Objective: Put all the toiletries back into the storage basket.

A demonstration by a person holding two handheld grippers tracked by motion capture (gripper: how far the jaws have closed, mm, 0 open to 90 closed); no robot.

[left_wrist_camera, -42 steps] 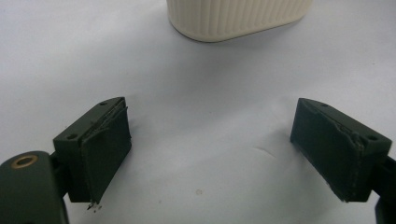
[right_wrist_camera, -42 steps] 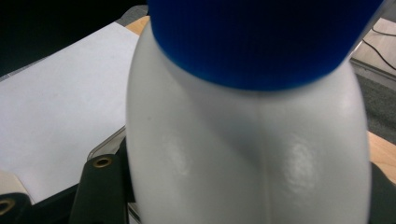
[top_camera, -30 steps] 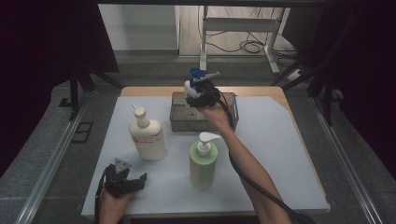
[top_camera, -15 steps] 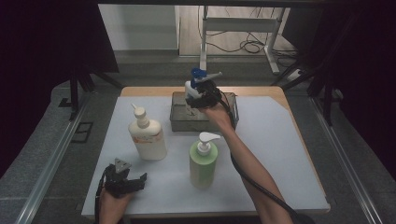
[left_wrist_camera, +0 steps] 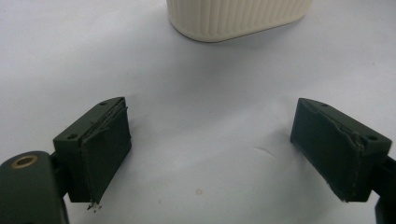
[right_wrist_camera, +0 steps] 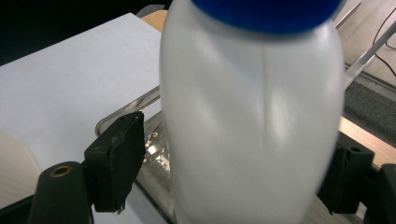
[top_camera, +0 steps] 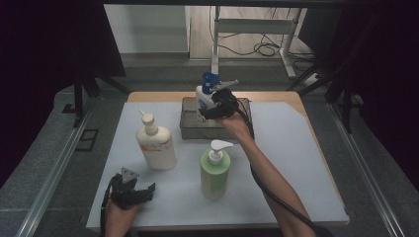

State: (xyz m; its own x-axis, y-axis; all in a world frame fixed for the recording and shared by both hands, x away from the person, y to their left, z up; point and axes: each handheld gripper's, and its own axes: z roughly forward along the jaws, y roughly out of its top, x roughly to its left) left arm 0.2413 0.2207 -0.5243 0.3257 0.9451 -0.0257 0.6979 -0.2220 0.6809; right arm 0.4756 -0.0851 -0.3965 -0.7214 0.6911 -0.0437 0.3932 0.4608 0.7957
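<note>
1. Dark curtains ring the desk, which has a white sheet over it and a grey floor beyond.
2. At the far side sits a metal tray, and my right gripper has the white bottle with the blue cap standing in it.
3. Its jaws have just been opening: in the right gripper view the bottle is between them, with a visible gap at the left pad. The other pad is half hidden behind the bottle, so I judge the grip released, not clamped.
4. My left gripper rests near the front edge, jaws wide apart with nothing between them, the cream pump bottle just ahead.
5. A green pump bottle stands mid-desk, near my right forearm.
6. Risks, as I judge them: pulling back crookedly could let a pad drag the tall bottle and tip it over the tray's low wall; my withdrawing forearm could also brush the green bottle's pump.
</note>
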